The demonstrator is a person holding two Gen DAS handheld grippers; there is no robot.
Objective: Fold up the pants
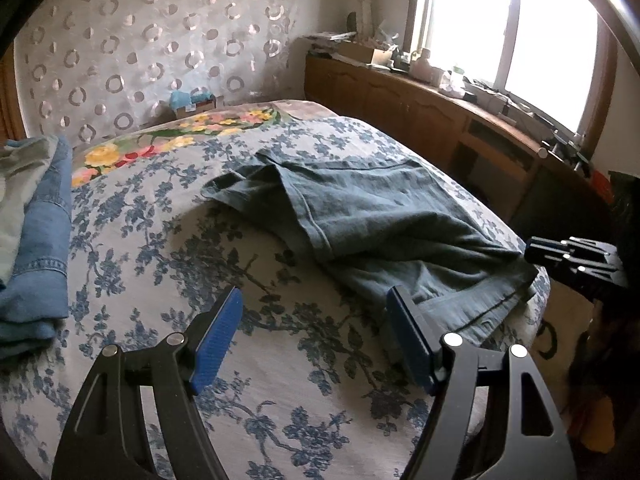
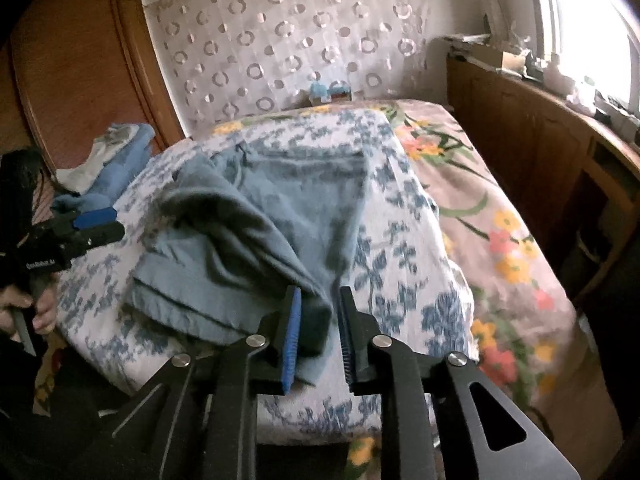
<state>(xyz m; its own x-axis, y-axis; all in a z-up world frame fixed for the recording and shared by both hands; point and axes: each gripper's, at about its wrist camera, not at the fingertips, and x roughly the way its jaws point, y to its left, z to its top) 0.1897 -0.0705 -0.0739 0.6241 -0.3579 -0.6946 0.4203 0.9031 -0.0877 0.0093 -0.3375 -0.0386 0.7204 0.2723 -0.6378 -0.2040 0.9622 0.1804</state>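
Grey-blue pants [image 1: 380,216] lie partly folded and rumpled on the blue-flowered bedspread [image 1: 180,264]. In the left wrist view my left gripper [image 1: 314,294] stands wide open just above the bedspread with nothing between its fingers; its right finger [image 1: 408,332] is beside the pants' hem. My right gripper [image 1: 568,256] shows at the bed's right edge. In the right wrist view a dark corner of the pants [image 2: 272,208] sits between the narrowly parted jaws of my right gripper [image 2: 320,292]. It rests against the left pad [image 2: 294,332] and stands clear of the right one. My left gripper [image 2: 96,224] appears at far left.
A stack of folded jeans and pale cloth [image 1: 40,240] lies at the bed's left side. A wooden cabinet [image 1: 440,112] with clutter under the window runs along the bed's far side. A floral sheet [image 2: 500,232] hangs below the bedspread. A hand [image 2: 44,312] grips the left tool.
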